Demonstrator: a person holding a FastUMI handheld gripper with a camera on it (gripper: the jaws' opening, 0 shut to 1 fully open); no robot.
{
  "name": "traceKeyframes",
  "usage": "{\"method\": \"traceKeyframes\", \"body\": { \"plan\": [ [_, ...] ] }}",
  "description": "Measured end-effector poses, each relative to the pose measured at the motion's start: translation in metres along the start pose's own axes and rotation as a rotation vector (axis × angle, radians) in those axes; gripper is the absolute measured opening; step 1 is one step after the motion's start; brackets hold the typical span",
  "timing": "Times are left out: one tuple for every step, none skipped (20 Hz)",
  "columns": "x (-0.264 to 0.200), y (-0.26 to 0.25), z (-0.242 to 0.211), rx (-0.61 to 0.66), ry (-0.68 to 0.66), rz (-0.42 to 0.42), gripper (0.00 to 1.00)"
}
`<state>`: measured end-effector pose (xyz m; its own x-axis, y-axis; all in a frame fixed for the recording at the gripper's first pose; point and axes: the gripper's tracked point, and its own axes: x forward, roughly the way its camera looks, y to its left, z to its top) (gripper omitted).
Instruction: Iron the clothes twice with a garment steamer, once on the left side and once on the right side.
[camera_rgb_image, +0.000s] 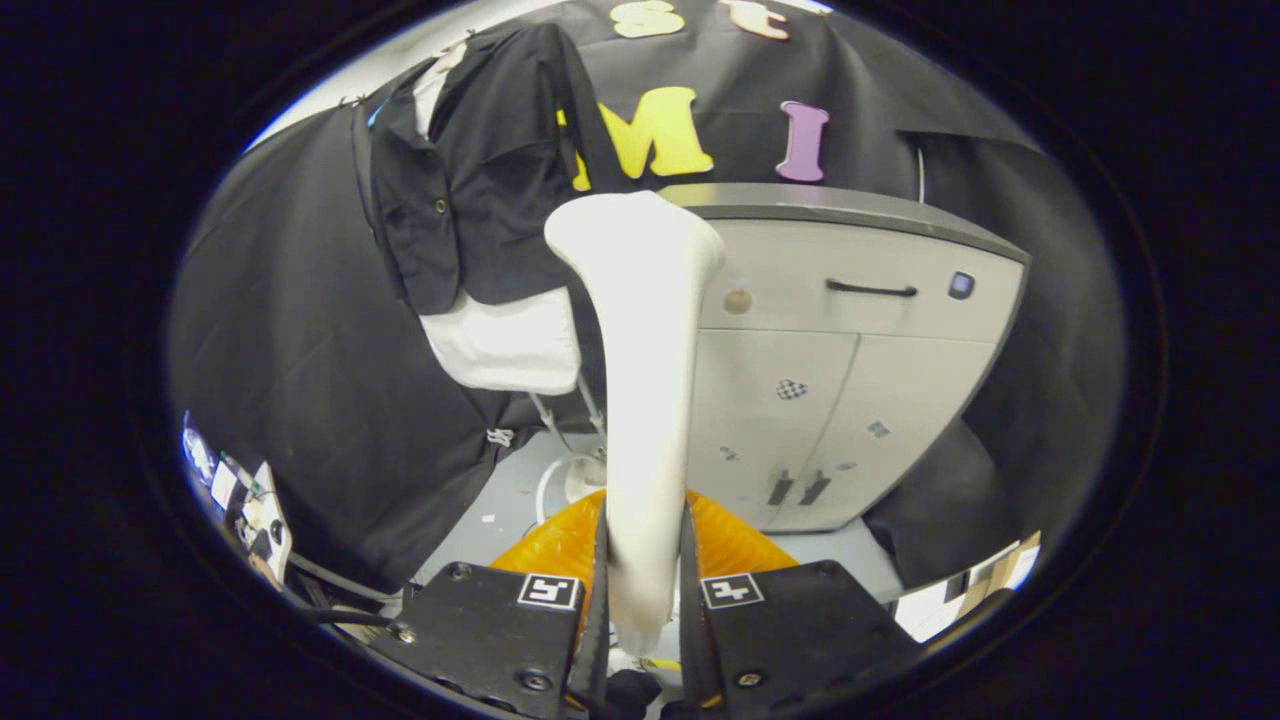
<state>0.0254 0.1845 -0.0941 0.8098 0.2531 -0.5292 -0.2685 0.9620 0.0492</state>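
My gripper (645, 590) is shut on the handle of a white garment steamer (645, 340), which stands up between the fingers with its wide head at the top. Both black fingers (598, 590) press on the handle's lower part. A black short-sleeved shirt (470, 190) over a white garment (505, 345) hangs on a stand beyond the fingers, up and to the left of the steamer head. The head is close beside the shirt's lower right edge; I cannot tell whether it touches.
A grey cabinet (850, 370) with a drawer handle and two doors stands behind and right of the steamer. An orange ribbed base (560, 545) lies on the grey floor just beyond the fingers. Black cloth hangs all around. Small clutter sits at the far left.
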Motion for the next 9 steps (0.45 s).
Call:
{"method": "traceKeyframes", "body": {
  "plan": [
    [-0.01, -0.013, -0.005, 0.008, -0.001, -0.006, 0.31],
    [-0.019, -0.026, -0.009, 0.019, -0.004, -0.01, 0.31],
    [-0.028, -0.039, -0.014, 0.029, -0.007, -0.016, 0.31],
    [-0.037, -0.051, -0.018, 0.041, -0.009, -0.022, 0.31],
    [-0.046, -0.064, -0.023, 0.05, -0.01, -0.027, 0.31],
    [-0.055, -0.076, -0.028, 0.06, -0.011, -0.033, 0.31],
    [-0.063, -0.088, -0.034, 0.069, -0.013, -0.038, 0.31],
    [-0.07, -0.099, -0.038, 0.079, -0.015, -0.044, 0.31],
    [-0.077, -0.11, -0.042, 0.092, -0.017, -0.05, 0.31]
  ]
}}
